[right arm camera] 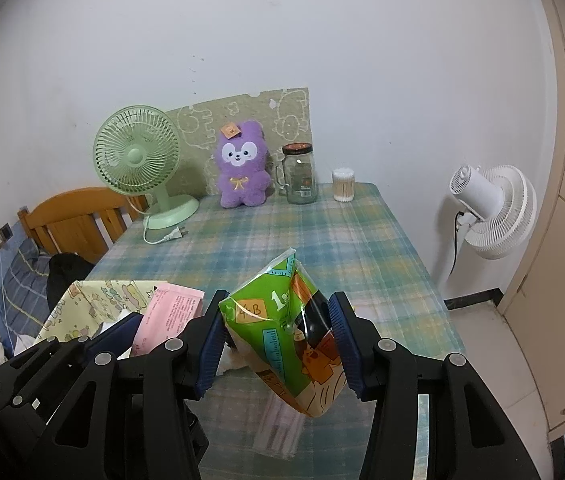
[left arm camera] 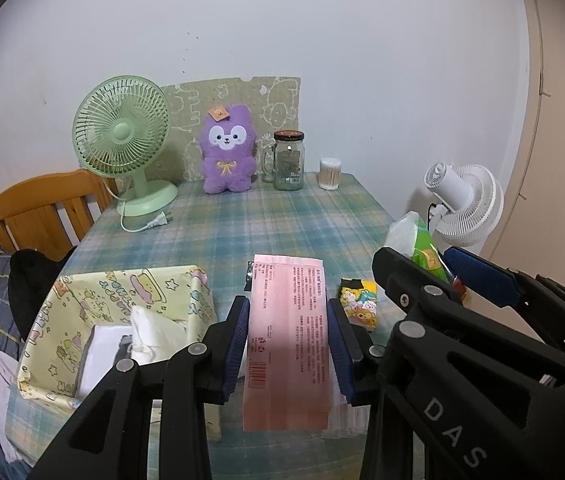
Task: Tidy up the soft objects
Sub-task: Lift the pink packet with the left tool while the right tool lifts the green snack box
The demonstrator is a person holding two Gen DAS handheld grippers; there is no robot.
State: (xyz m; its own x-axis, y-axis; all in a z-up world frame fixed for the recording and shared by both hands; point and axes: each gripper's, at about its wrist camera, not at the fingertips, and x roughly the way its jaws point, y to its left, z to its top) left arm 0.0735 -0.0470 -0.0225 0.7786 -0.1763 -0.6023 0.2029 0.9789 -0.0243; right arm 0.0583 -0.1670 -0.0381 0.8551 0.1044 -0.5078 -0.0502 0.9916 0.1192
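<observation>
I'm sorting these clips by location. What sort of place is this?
Probably a bedroom or small living room at home: a table with a plaid cloth pushed against the wall, a wooden bed frame with bedding beside it, and a purple plush toy next to a green desk fan.

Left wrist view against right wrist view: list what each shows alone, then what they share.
Only the left wrist view shows the small cartoon-print packet on the tablecloth and the white items inside the yellow basket.

Only the right wrist view shows the floor with its dark baseboard and the wall socket on the left.

Both show the left tongs clamped on the pink pack, the right tongs clamped on the green pack, the purple plush, green fan, jar and white fan.
</observation>
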